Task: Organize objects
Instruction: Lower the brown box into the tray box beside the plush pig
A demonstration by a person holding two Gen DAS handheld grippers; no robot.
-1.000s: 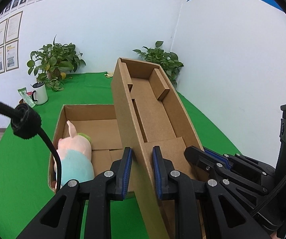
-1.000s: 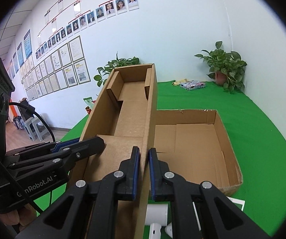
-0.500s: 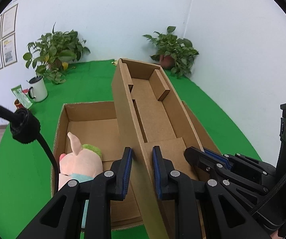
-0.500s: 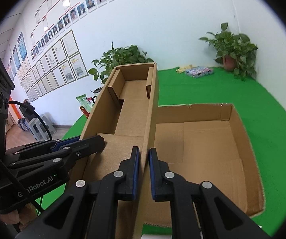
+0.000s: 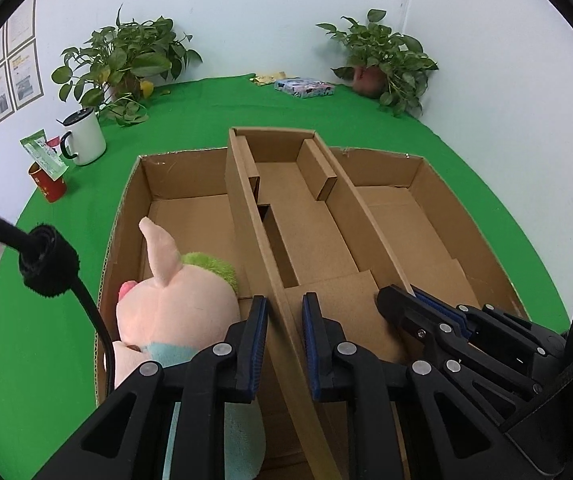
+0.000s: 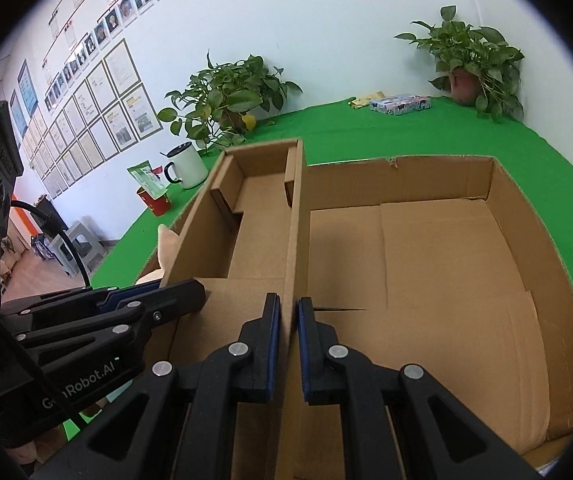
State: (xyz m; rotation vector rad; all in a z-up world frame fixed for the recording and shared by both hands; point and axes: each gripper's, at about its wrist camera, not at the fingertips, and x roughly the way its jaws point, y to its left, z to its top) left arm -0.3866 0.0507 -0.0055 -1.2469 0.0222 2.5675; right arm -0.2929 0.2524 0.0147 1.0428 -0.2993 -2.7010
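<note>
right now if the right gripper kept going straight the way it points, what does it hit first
Probably the cardboard insert itself: the right gripper is shut on its side wall, which runs straight ahead. Beyond lies the big box; depth is unclear.

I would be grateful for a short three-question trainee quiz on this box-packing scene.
1. True or false: the plush pig lies inside the large cardboard box.
2. Which does each tool clamp? A) the white mug B) a side wall of the narrow cardboard tray C) the red cup
3. Fill in: the table is covered in ___ cloth.

Key
1. True: it sits at the box's left side, beside the tray.
2. B: the left tool pinches the tray's left wall, the right tool its right wall.
3. green
</note>
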